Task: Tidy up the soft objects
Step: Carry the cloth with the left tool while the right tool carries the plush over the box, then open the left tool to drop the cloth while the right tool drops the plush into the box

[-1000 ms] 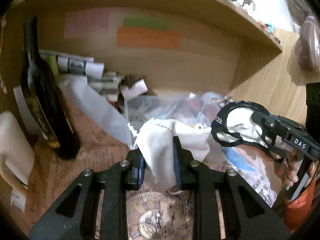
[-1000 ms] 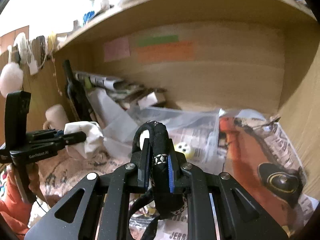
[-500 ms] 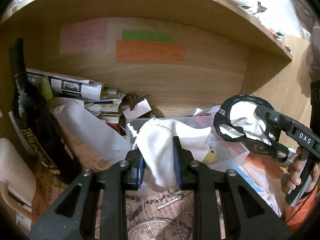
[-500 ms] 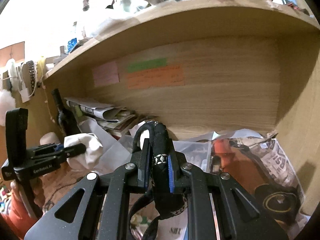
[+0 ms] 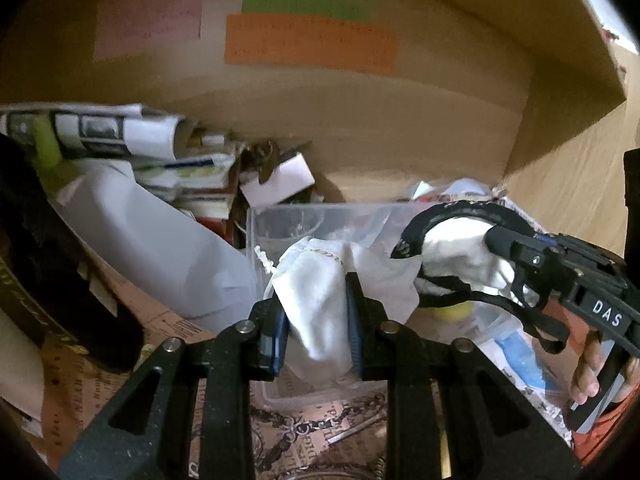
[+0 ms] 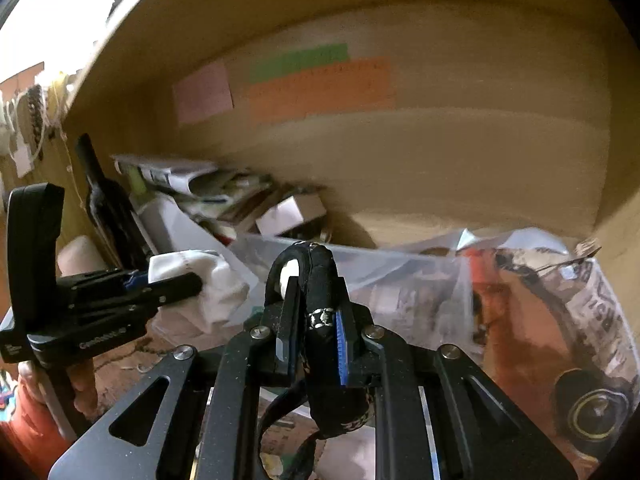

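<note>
Here, left wrist view: one left gripper (image 5: 316,320) clamped narrow on one white drawstring cloth pouch (image 5: 320,292), which bulges above and hangs below the pads.
Pouch position: held over the near wall of one clear plastic box (image 5: 280,224); a knotted white cord sticks out at its left.
Second tool: one right gripper (image 5: 496,242) enters from the right, pinching one black-rimmed white padded cup (image 5: 452,240) with thin black straps hanging; the cup is just beside the pouch, above the box.
Box contents: one small yellow round item (image 5: 452,312), partly hidden.
Back wall: three paper notes, one pink (image 5: 148,22), one green (image 5: 306,6), one orange (image 5: 312,44).
Left side: one dark glass bottle (image 5: 60,280), blurred, one rolled newspaper (image 5: 104,132), one white folded sheet (image 5: 160,248).

Right wrist view: the right gripper (image 6: 312,328) is closed tight on the black rim of the padded cup (image 6: 320,280), white lining showing at the left.
Left tool: the left gripper (image 6: 192,278) at the left edge holds the white pouch (image 6: 216,288), near the clear box (image 6: 400,272).
Notes: the same three, pink (image 6: 204,92), green (image 6: 298,62), orange (image 6: 320,88).
Bottle: one, upright at the left (image 6: 108,204).
Right: one crumpled printed newspaper (image 6: 560,300) beside the box.
</note>
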